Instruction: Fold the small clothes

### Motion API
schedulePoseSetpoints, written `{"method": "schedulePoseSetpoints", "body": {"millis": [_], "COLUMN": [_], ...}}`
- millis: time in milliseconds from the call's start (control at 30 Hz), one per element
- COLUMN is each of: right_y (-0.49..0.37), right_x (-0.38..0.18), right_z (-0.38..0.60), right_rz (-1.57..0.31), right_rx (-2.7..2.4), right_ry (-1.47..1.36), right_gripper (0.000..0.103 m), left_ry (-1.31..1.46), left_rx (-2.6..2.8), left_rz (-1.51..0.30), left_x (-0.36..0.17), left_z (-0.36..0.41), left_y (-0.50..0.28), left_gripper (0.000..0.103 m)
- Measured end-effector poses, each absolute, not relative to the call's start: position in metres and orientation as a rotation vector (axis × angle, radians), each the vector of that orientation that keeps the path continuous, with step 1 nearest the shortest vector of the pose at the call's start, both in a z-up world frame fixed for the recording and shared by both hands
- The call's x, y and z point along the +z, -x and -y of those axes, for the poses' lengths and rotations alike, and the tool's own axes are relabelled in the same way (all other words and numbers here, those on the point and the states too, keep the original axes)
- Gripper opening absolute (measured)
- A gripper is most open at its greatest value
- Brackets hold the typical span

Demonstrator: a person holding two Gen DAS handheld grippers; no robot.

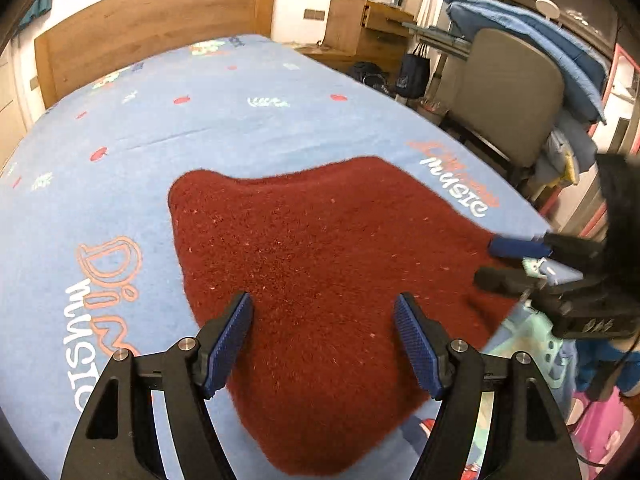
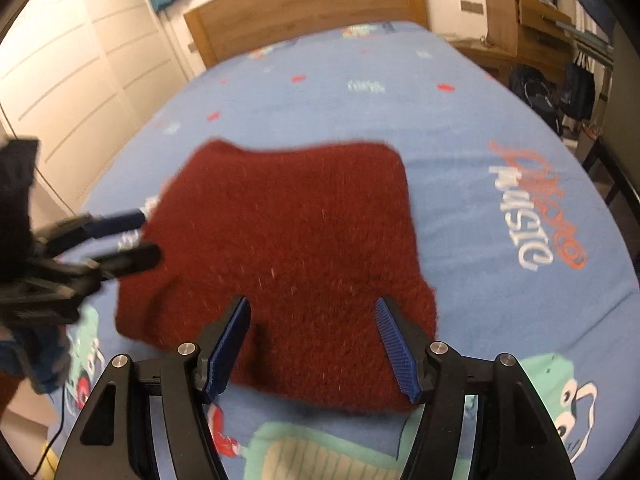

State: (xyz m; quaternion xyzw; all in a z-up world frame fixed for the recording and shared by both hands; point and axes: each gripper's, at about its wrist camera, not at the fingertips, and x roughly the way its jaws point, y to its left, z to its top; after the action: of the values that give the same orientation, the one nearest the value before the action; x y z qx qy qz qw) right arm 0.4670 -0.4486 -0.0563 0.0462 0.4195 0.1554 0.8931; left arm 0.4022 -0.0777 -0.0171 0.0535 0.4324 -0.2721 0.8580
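Observation:
A dark red fuzzy knit garment [image 1: 320, 264] lies folded flat on the blue printed bed sheet [image 1: 160, 120]; it also shows in the right wrist view [image 2: 288, 248]. My left gripper [image 1: 324, 344] is open, hovering over the garment's near part with nothing between its pads. My right gripper [image 2: 312, 344] is open over the garment's near edge, also empty. The right gripper appears in the left wrist view [image 1: 516, 260] at the garment's right edge. The left gripper appears in the right wrist view [image 2: 136, 236] at the garment's left edge.
A wooden headboard [image 1: 152, 20] stands at the bed's far end. A grey chair [image 1: 508, 96] piled with blue bedding, bags and a wooden desk [image 1: 360, 28] stand right of the bed. White wardrobe doors [image 2: 80, 60] are on the left. The bed's edge is close below the grippers.

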Motion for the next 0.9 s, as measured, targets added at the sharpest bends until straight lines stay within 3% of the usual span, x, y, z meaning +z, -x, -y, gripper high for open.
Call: {"method": "schedulePoseSetpoints", "body": {"millis": [233, 500, 567, 800, 900], "right_y": [-0.494, -0.479, -0.479, -0.499, -0.507], "right_x": [-0.105, -0.066, -0.062, -0.101, -0.122], "right_z": [0.457, 0.471, 0.480, 0.499, 0.510], "right_rz": [-0.969, -0.915, -0.903, -1.061, -1.119], "right_rx": [0.299, 0.316, 0.284, 0.327, 0.396], "right_ry": [-0.190, -0.230, -0.249, -0.409, -0.529], "right_gripper": [0.071, 0.072, 0.079, 0.081, 0.084], "left_ry": [-0.145, 0.030, 0.082, 0.242, 0.340], "left_rx": [-0.558, -0.540, -0.504, -0.502, -0.557], "left_rz": [-0.928, -0.903, -0.903, -1.037, -1.076], "left_x": [-0.046, -0.006, -0.003, -0.039, -0.056], "left_z": [0.090, 0.053, 0.035, 0.008, 0.002], "left_y": [-0.397, -0.410, -0.417, -0.441, -0.446], "left_gripper": [0.068, 0.071, 0.073, 0.077, 0.084]}}
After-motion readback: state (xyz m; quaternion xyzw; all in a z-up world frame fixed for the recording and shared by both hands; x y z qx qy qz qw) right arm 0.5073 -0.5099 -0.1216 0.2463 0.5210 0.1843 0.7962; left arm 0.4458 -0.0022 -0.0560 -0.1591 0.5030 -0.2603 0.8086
